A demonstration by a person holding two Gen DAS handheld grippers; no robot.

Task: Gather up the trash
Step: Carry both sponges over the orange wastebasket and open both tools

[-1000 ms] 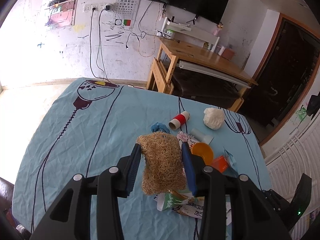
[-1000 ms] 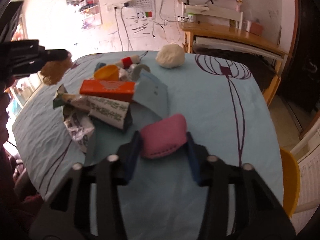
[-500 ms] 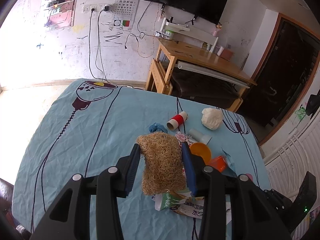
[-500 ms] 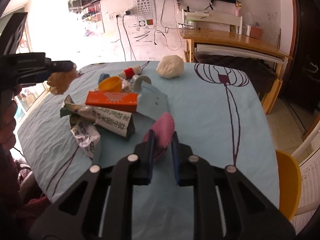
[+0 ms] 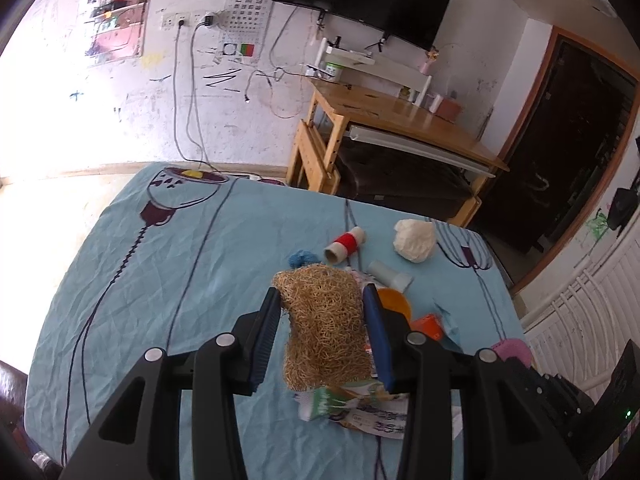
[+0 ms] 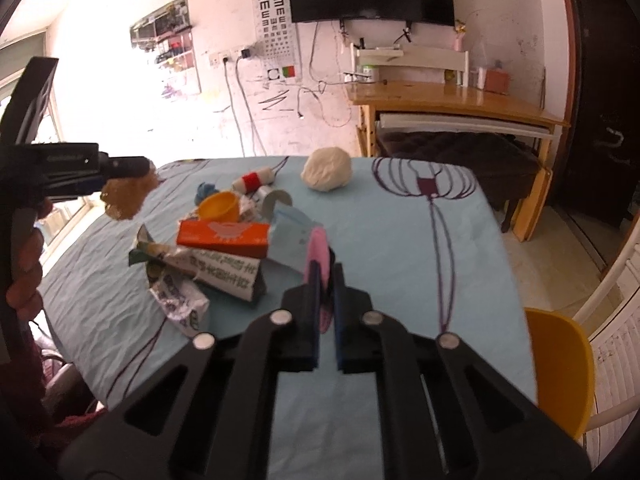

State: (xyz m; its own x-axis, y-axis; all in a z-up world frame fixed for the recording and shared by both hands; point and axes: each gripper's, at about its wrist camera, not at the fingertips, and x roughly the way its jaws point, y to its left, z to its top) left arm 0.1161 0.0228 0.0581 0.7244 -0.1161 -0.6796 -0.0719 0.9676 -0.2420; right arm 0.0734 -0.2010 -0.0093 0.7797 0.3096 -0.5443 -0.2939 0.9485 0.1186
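My left gripper point(image 5: 323, 292) is shut on a tan fibrous scrubber point(image 5: 326, 328) and holds it above the blue tablecloth; the right wrist view shows that scrubber point(image 6: 124, 196) hanging at the far left. My right gripper point(image 6: 327, 268) is shut on a pink soft pad point(image 6: 318, 248), squeezed thin between its fingers and raised just off the cloth. Below lies a heap of trash: an orange box point(image 6: 222, 236), an orange cup point(image 6: 219, 206), printed wrappers point(image 6: 216, 268) and a pale blue sheet point(image 6: 290, 236). Further back are a red-and-white spool point(image 6: 254, 180) and a white crumpled ball point(image 6: 326, 174).
The table's blue cloth point(image 6: 400, 240) ends near a yellow chair point(image 6: 560, 360) at the right. A wooden desk point(image 6: 452, 100) stands against the far wall. A person's hand point(image 6: 24, 264) grips the left tool at the left edge. A small blue scrap point(image 6: 206, 190) lies beside the cup.
The right jaws closed on the pink pad, flattening it, and lifted it slightly off the cloth. The left gripper kept still with the scrubber.
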